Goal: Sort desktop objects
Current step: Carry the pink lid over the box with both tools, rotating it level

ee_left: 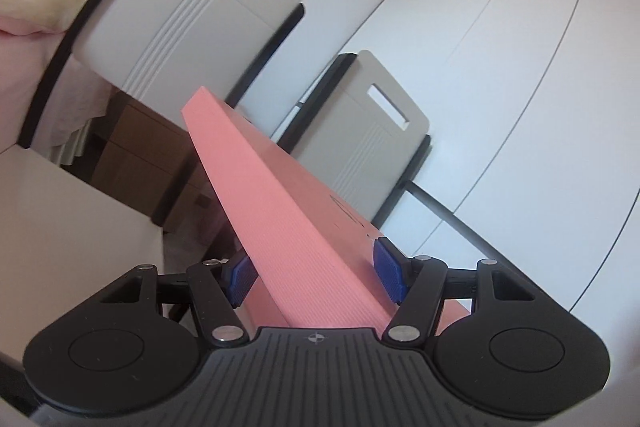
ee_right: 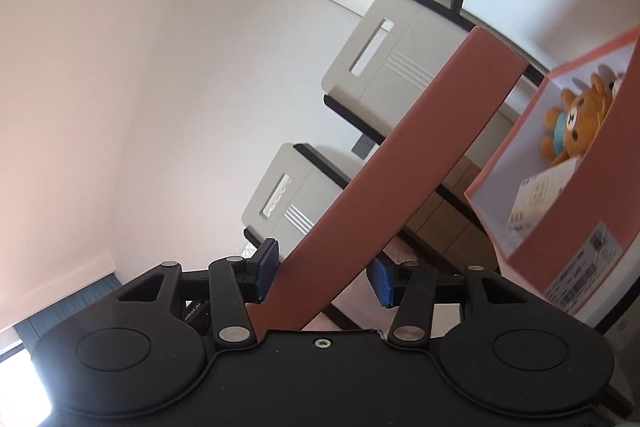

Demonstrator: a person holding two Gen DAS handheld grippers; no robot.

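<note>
Pink lid (ee_left: 276,211) held at both ends, off the desk.
The left gripper (ee_left: 316,277) and right gripper (ee_right: 322,277) each clamp a rim of it; the rim runs straight ahead from the jaws, tilted, toward two grey chair backs (ee_left: 188,11). Open pink box (ee_right: 560,163) with a plush bear (ee_right: 580,119) sits right.

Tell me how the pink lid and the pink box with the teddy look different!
The pink lid is flat and shallow, held up in the air by both tongs; the pink box is deeper.
The lid shows nothing inside; the box holds a teddy bear and a white carton.
The box has a barcode sticker on its side; the lid's side has none.
Both are the same pink.
</note>
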